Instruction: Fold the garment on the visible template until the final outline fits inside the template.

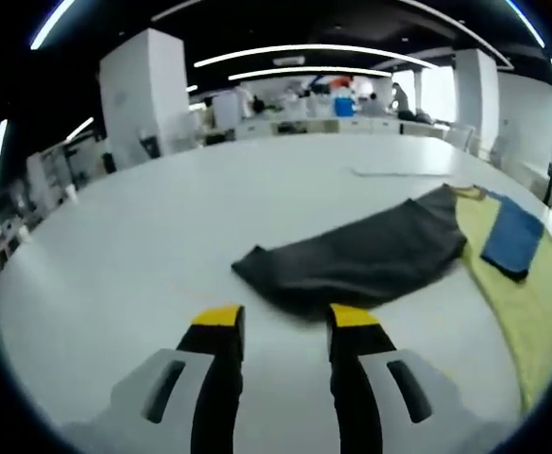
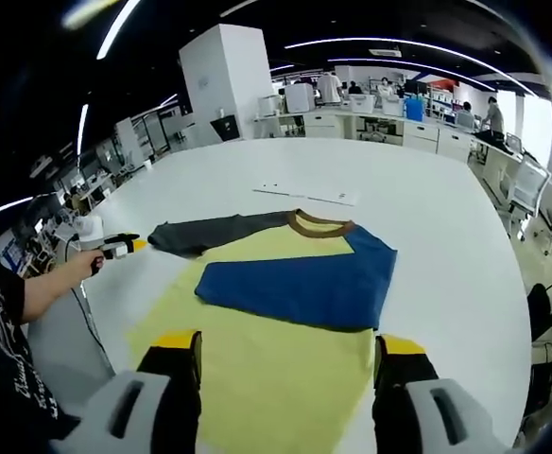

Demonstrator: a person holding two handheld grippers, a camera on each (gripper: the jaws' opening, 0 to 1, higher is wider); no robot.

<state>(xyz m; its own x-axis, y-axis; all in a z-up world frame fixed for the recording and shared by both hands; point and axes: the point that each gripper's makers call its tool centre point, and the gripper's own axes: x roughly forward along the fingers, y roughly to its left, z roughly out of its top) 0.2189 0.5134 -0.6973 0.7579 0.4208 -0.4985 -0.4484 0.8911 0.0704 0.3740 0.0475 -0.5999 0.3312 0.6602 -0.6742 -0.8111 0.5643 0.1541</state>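
Observation:
A garment lies flat on the white table (image 2: 446, 218): a yellow body (image 2: 267, 378), a dark grey sleeve (image 2: 210, 232) spread out to one side, and a blue sleeve (image 2: 304, 284) folded over the yellow. In the left gripper view the grey sleeve (image 1: 370, 255) lies just beyond my left gripper (image 1: 285, 322), which is open with nothing between its yellow-tipped fingers. The yellow body (image 1: 531, 303) and blue sleeve (image 1: 514, 236) lie to the right there. My right gripper (image 2: 290, 350) hovers open above the yellow hem. The left gripper (image 2: 115, 248) appears at the left, held by a person's hand.
A strip of white paper (image 2: 309, 194) lies on the table past the collar. The table edge curves at the right, with chairs (image 2: 526, 194) beyond it. A white pillar (image 2: 229, 80), desks and people stand in the background.

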